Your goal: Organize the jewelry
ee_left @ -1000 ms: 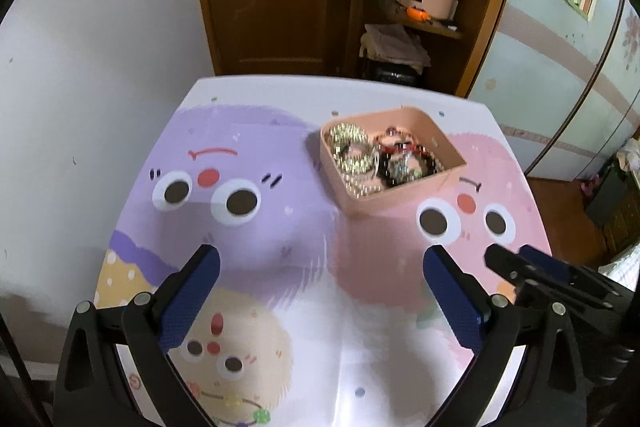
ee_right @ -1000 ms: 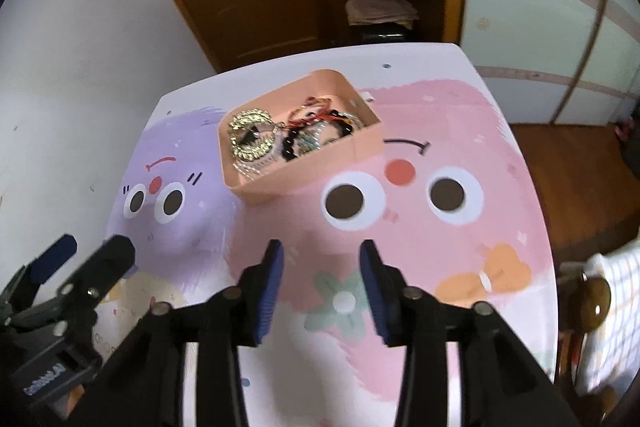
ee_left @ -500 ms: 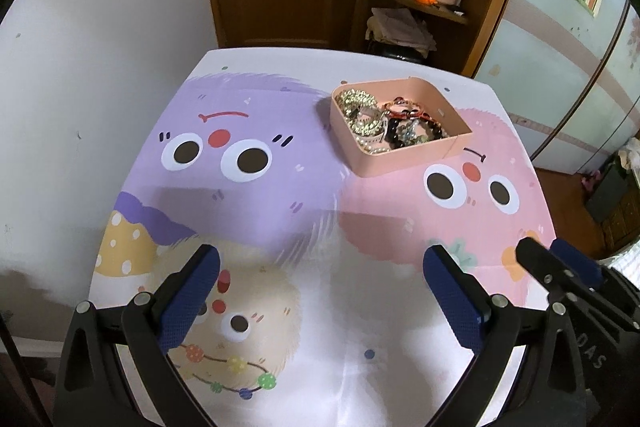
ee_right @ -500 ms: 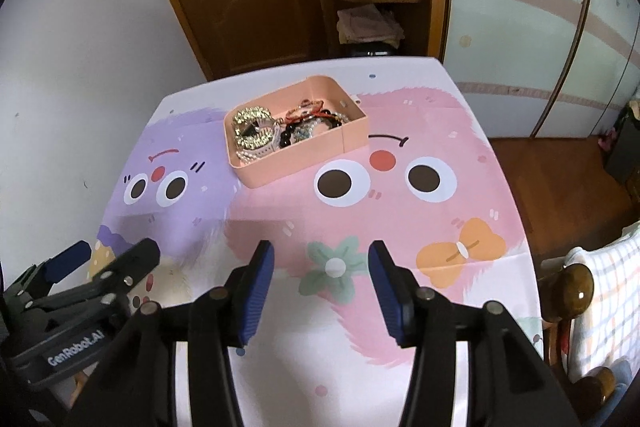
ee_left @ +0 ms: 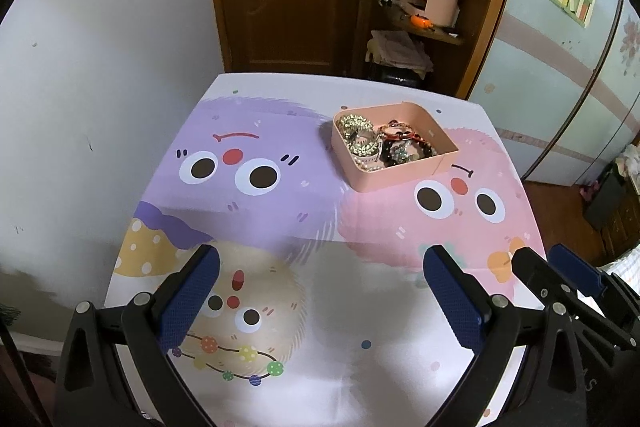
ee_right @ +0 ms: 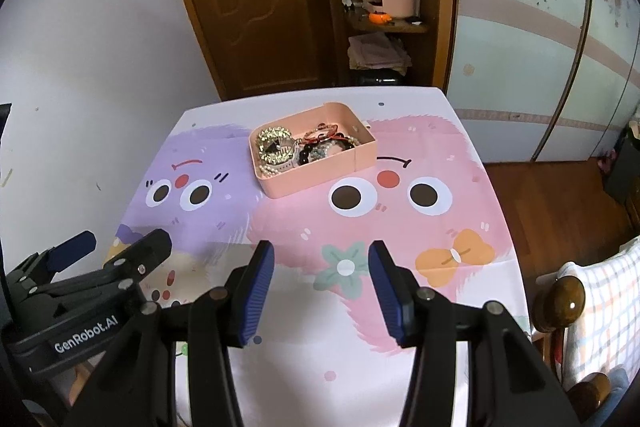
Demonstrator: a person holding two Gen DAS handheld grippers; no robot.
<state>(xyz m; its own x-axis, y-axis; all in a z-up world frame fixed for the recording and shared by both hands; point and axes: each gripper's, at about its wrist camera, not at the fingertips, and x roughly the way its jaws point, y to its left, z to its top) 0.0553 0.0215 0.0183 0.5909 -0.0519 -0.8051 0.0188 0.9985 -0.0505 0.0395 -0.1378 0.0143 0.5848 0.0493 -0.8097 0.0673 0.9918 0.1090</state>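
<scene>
Jewelry sits gathered in the pink tray (ee_left: pixel 400 179) at the far middle of the table (ee_left: pixel 320 379), and both my claws hang empty above the near end.

From where I steer, my left gripper (ee_left: pixel 320 291) is spread wide with nothing between its pads, and my right gripper (ee_right: pixel 322 291) stands partly spread, also empty. The tray holds a gold sparkly band (ee_right: pixel 274 147), dark beads (ee_right: pixel 310 153) and red-corded bracelets (ee_right: pixel 326 135), all heaped together; I see no loose pieces on the cartoon cloth (ee_right: pixel 400 227). I judge the gathering step done or nearly so. If sorting goes on, my next move calls for reaching forward to the tray and pinching one piece cleanly without snagging its neighbours.
</scene>
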